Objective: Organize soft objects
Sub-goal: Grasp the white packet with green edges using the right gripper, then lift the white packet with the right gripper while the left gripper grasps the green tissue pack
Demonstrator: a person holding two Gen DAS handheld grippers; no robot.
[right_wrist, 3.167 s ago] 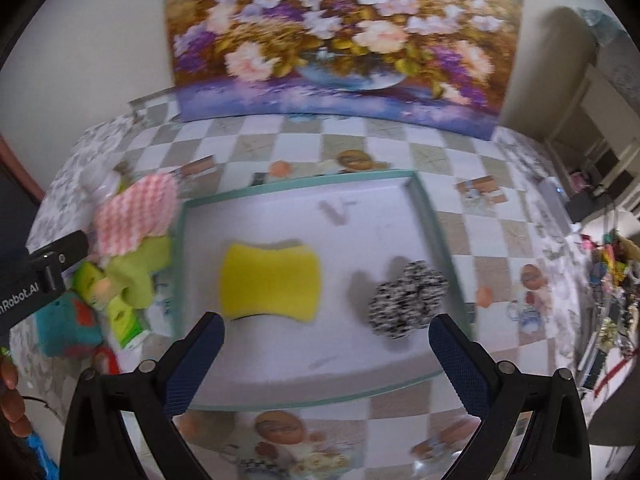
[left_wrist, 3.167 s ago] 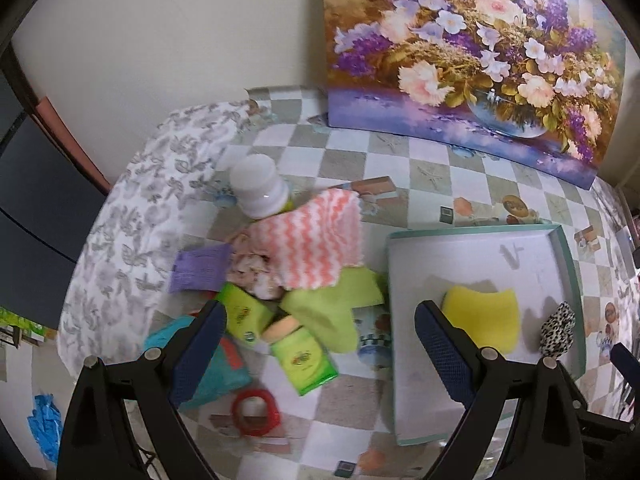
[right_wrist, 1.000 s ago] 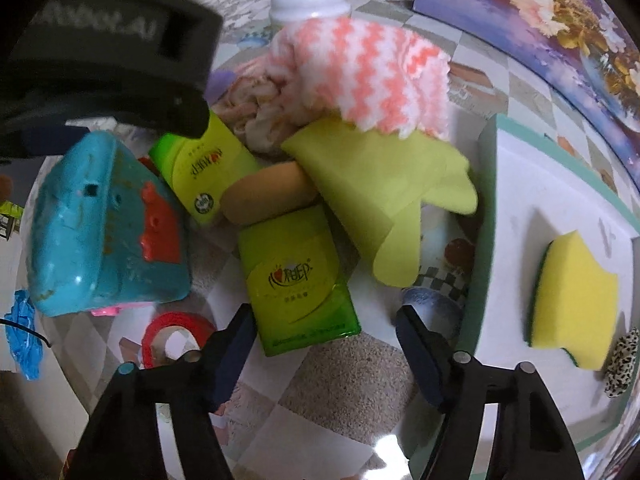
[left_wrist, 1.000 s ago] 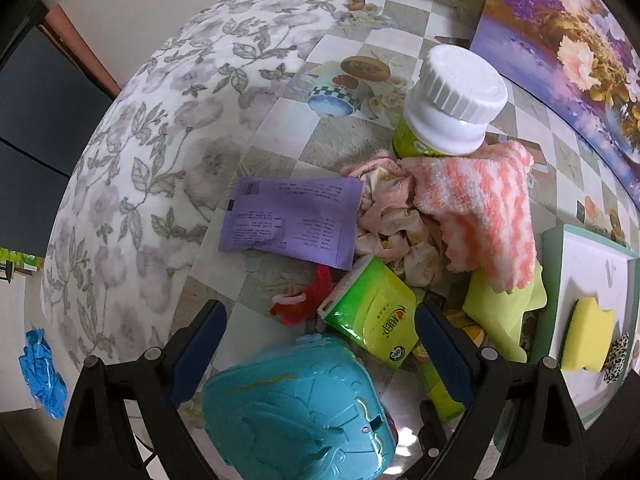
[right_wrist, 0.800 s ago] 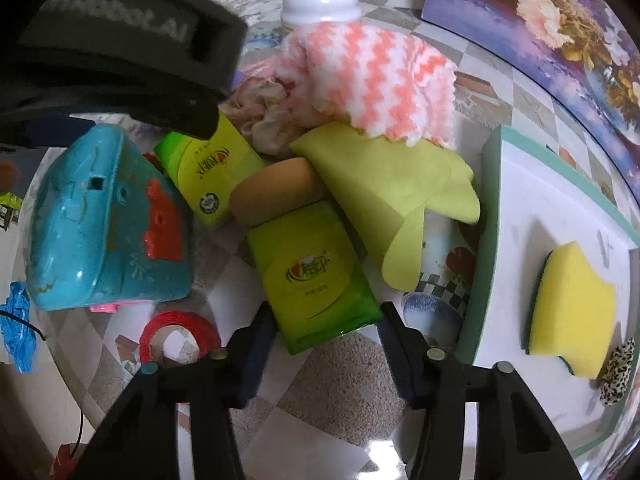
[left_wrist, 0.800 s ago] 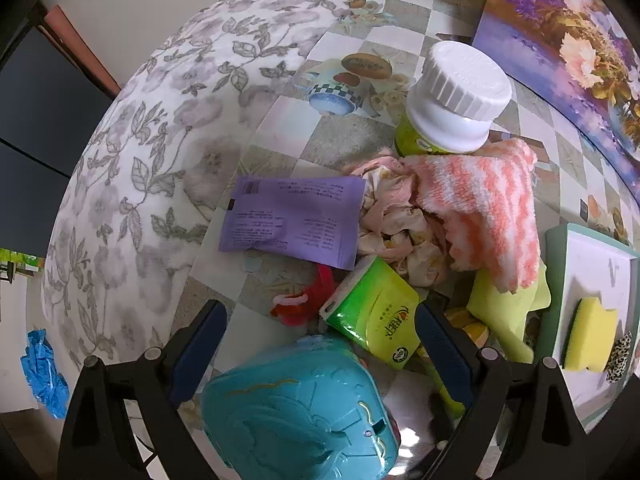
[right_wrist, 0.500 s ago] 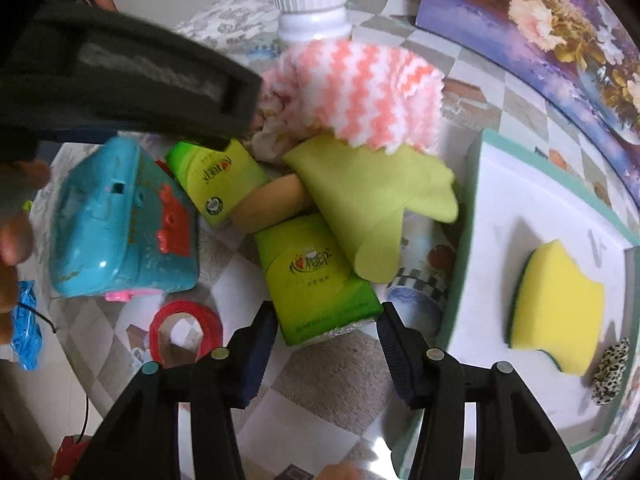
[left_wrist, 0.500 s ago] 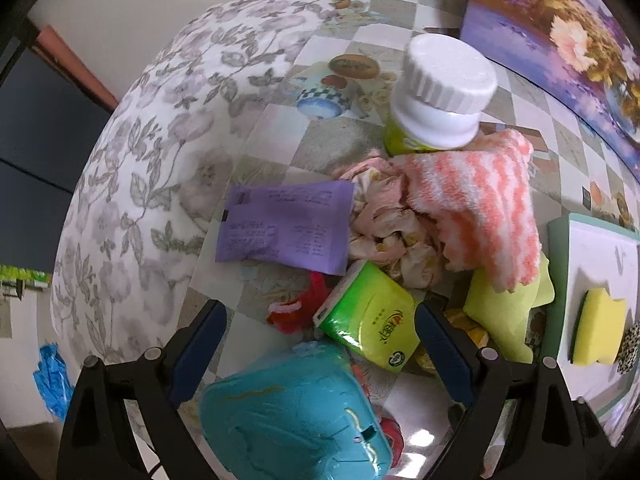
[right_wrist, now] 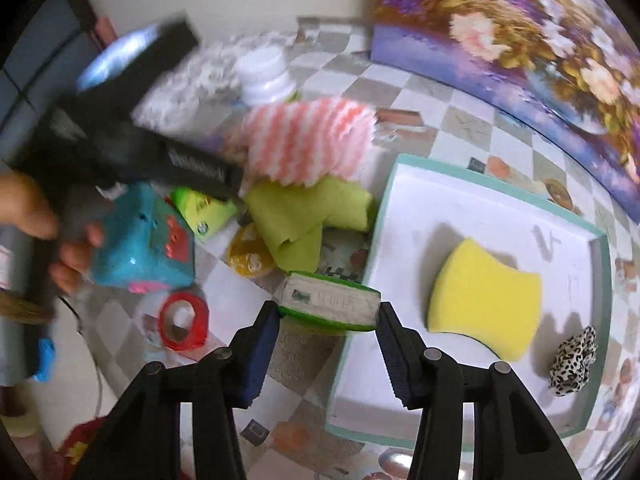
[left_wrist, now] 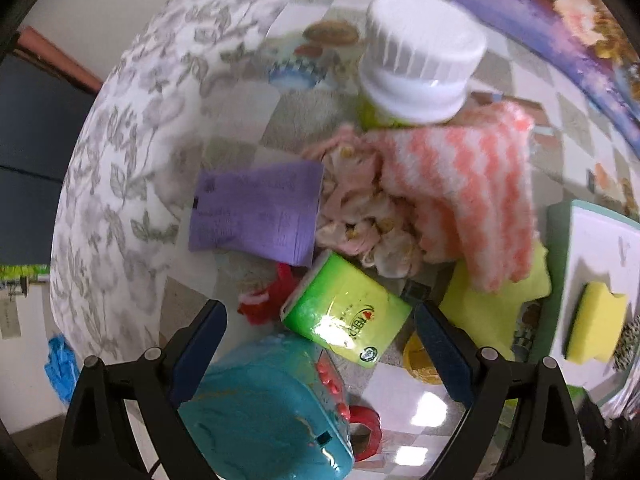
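The right gripper (right_wrist: pixel 327 312) pinched a green tissue pack (right_wrist: pixel 329 301) between its two blue pads, one pad pressed on each short side, and held it clear of the checkered tablecloth (right_wrist: pixel 460 120), just beside the near left corner of the tray (right_wrist: pixel 384 196). The pack's pale end face was turned toward the camera.

The left gripper (left_wrist: pixel 318 354) pointed down over the pile with its fingers spread wide and nothing between them. Below it lay a second green tissue pack (left_wrist: pixel 346 316), with a teal plastic case (left_wrist: pixel 260 404) near the left finger. A person's hand (right_wrist: pixel 48 236) gripped the left tool in the right wrist view, though blur hid the details.

In the pile, a pink-and-white striped cloth (left_wrist: pixel 468 196) draped over a crumpled pale pink cloth (left_wrist: pixel 368 228) and over the top of a yellow-green cloth (left_wrist: pixel 488 308). A purple packet (left_wrist: pixel 256 212) lay just left of the crumpled cloth, and a bottle with a white cap (left_wrist: pixel 420 56) stood behind it. A red tape roll (right_wrist: pixel 184 320) sat on the tablecloth in front of the teal case.

Inside the tray rested a yellow sponge (right_wrist: pixel 484 296) and, near it toward the right, a leopard-print scrunchie (right_wrist: pixel 572 356). A flower painting (right_wrist: pixel 520 40) leaned against the wall behind the table.
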